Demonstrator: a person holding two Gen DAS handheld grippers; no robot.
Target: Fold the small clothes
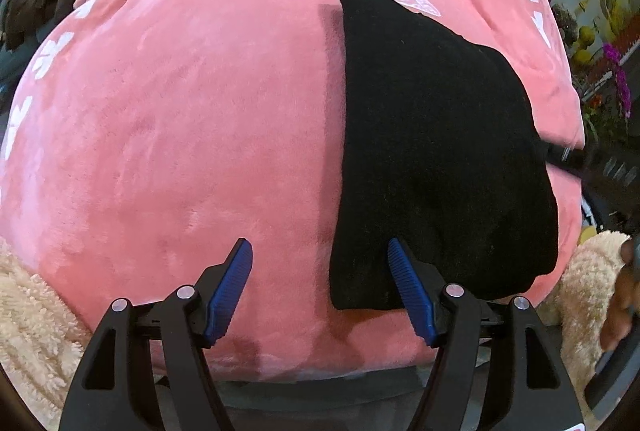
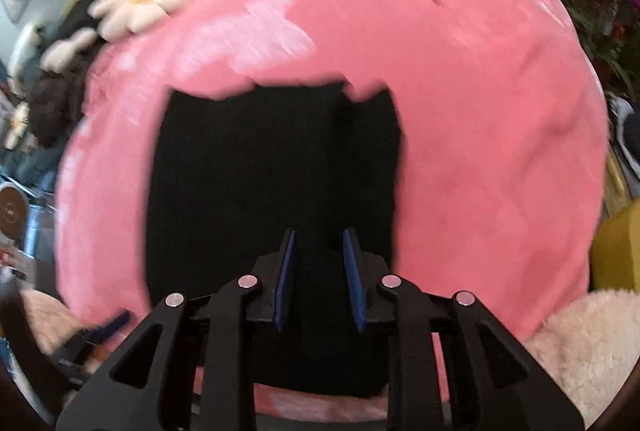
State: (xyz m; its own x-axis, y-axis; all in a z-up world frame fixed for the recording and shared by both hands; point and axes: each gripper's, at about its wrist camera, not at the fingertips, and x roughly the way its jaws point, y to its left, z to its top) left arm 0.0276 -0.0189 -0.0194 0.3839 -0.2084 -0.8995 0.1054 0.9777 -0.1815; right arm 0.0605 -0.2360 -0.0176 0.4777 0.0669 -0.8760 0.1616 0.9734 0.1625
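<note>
Nearest you, your left gripper [image 1: 320,287] stood spread and empty beside the black garment [image 1: 432,151], which lay flat on the pink blanket [image 1: 180,131] for folding. Your right gripper [image 2: 320,279] hovered narrowed above it; any pinch was unclear.

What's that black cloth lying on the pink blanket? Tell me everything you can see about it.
The black garment is small, plain and soft, perhaps fleece or knit; its exact type is unclear. It lies flat on the pink plush blanket, apparently folded, with one narrow corner pointing away and a wider near end. The left tool stands open at its near edge, one blue pad over the cloth, the other over the blanket. In the blurred right wrist view, the right tool sits over it, narrowly parted; whether it pinches the cloth is unclear.
</note>
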